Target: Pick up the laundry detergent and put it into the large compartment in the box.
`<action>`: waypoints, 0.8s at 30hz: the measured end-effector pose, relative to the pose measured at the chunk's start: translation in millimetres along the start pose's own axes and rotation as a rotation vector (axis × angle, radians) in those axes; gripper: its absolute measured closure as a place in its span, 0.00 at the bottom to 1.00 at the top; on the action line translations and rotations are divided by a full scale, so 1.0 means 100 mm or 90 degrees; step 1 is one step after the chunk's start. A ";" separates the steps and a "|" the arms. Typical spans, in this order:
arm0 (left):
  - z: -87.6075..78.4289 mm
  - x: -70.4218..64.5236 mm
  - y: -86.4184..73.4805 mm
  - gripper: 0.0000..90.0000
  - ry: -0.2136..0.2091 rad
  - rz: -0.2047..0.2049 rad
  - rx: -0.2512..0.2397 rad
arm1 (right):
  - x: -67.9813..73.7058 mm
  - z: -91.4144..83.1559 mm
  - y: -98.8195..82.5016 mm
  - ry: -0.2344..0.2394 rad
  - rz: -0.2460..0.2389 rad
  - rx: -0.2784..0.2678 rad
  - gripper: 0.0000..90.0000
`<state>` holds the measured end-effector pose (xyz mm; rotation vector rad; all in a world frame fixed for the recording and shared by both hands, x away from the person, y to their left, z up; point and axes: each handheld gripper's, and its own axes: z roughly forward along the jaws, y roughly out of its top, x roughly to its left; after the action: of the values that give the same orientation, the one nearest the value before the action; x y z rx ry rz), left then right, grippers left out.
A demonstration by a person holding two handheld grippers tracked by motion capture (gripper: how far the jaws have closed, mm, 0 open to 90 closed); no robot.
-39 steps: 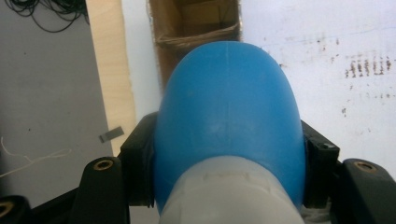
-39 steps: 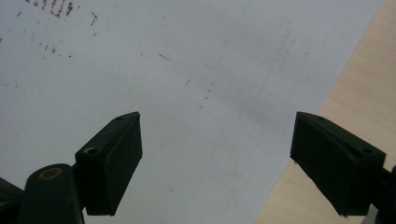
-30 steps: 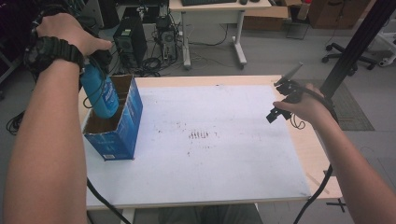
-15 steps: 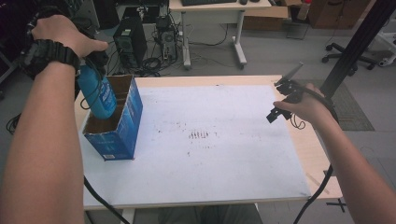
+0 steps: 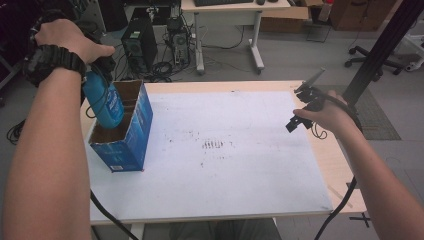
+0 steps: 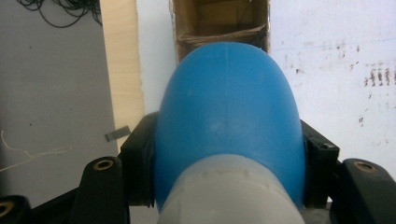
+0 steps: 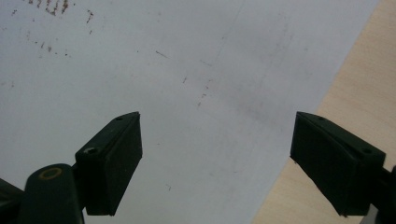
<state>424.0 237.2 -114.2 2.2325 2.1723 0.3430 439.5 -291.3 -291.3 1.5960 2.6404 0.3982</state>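
1. The blue bottle (image 6: 229, 116) looks like smooth plastic with a soft sheen; its pale grey end is duller.
2. The box (image 5: 125, 135) beside the bottle is cardboard: glossy blue print outside, raw brown inside.
3. Under the box, the tabletop (image 5: 330, 155) is pale wood, covered by a matt, scuffed white sheet (image 5: 240, 150).

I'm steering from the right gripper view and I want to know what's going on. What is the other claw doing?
Observer: The left claw is shut on a smooth blue plastic bottle with a grey neck.
Operator: Where is that bottle?
Observer: It hangs over the open top of a blue cardboard box at the table's left side.
Operator: Is my claw close to it?
Observer: No. Your right claw is far across the white table sheet, near its right edge.
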 end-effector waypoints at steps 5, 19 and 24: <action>0.03 0.01 0.00 0.42 -0.010 -0.003 -0.001 | 0.00 0.01 0.01 -0.001 -0.001 0.002 0.19; 0.17 0.03 0.02 0.42 -0.012 -0.005 0.007 | -0.02 0.05 0.00 0.001 0.002 0.005 0.19; 0.23 0.02 0.02 0.42 -0.017 -0.008 0.008 | -0.02 0.07 -0.01 0.002 0.001 0.006 0.19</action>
<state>430.0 242.6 -135.7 2.2152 2.1802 0.2981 440.9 -291.7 -298.0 1.6010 2.6487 0.3892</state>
